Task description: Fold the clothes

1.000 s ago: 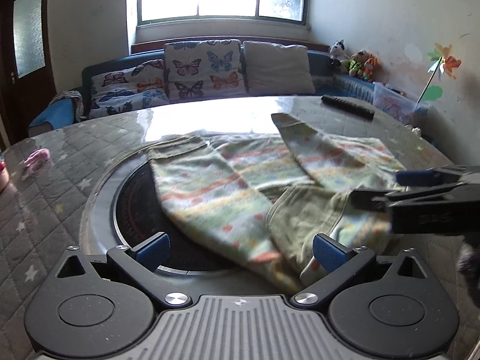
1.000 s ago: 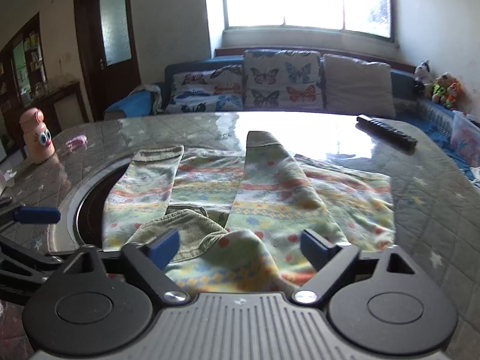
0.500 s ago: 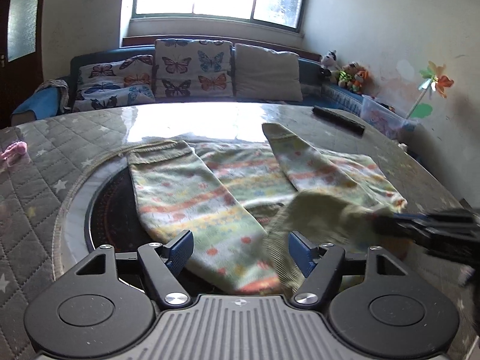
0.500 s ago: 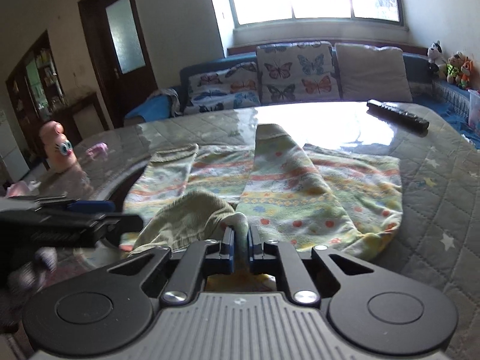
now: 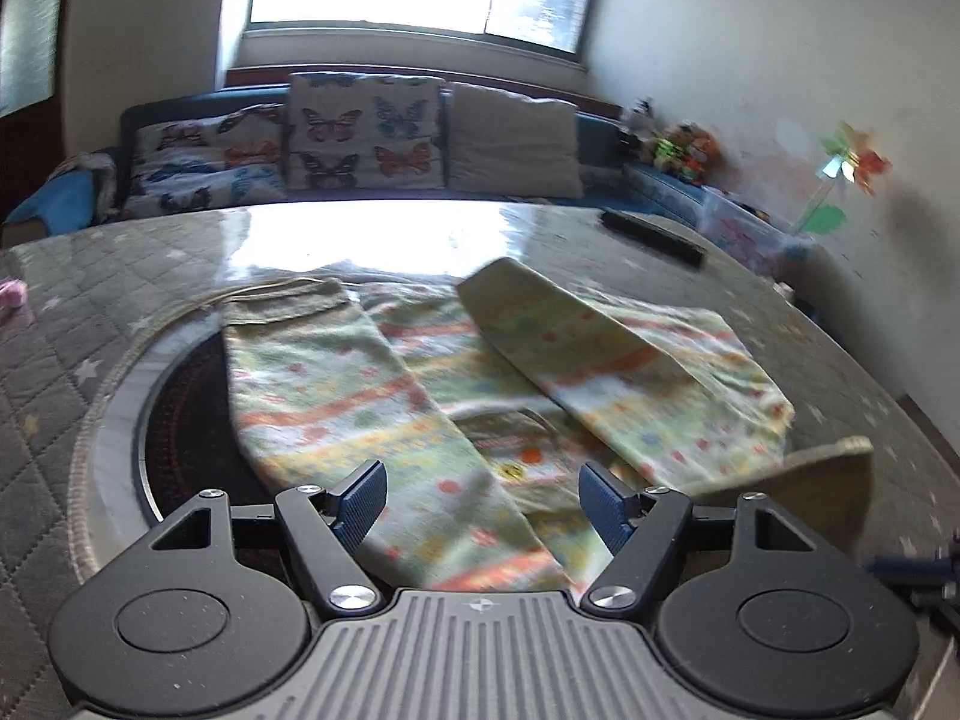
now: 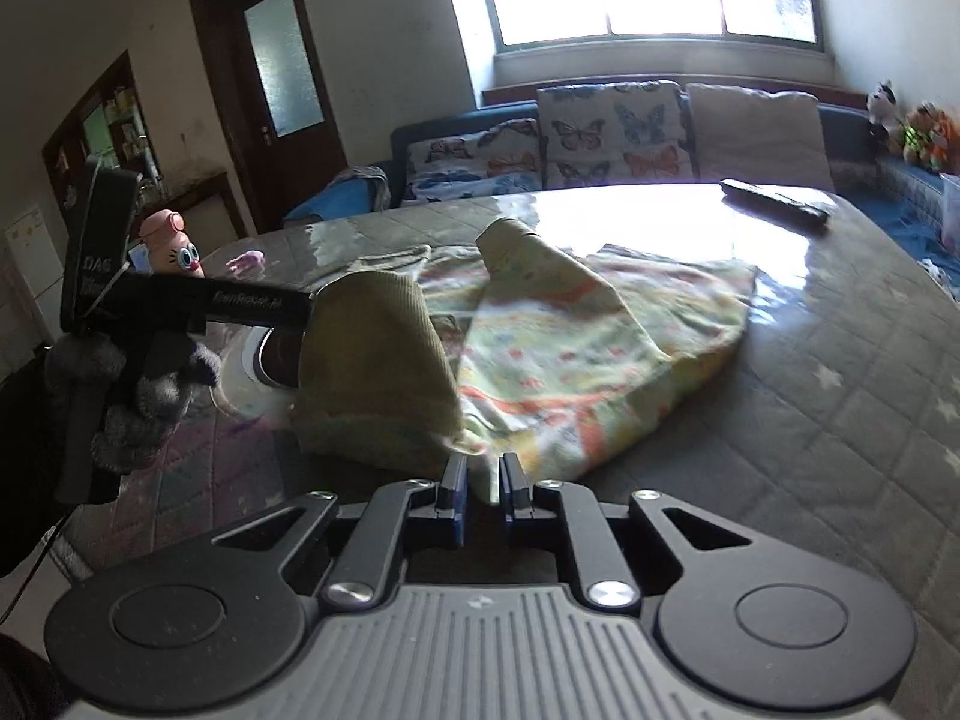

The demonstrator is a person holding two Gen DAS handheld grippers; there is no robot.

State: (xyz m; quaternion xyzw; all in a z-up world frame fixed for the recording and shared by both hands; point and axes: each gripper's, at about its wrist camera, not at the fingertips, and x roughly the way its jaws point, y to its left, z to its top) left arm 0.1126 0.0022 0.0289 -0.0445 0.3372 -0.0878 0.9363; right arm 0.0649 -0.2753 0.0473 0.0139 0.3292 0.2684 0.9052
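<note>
A pale green, long-sleeved child's top printed with orange and yellow stripes and small flowers (image 5: 420,384) is lying spread on a round table under a grey quilted cover with stars (image 5: 72,348), both sleeves crossed over the body. The right gripper (image 6: 483,495) is pinching the garment's olive ribbed hem (image 6: 372,360), its blue-padded fingers nearly together on the cloth, and is holding that edge raised off the table so the fabric is tenting. The left gripper (image 5: 483,504) is hanging low over the near sleeve with its fingers spread wide and nothing between them. Judging from this, a bottom-to-top fold seems to be in hand. To do it well, the raised hem probably wants carrying straight toward the collar end, kept level so the crossed sleeves are not dragging out of place, while the free left gripper is steadying or catching the hem's other corner. A black remote control (image 6: 774,201) is lying well clear on the far side.
</note>
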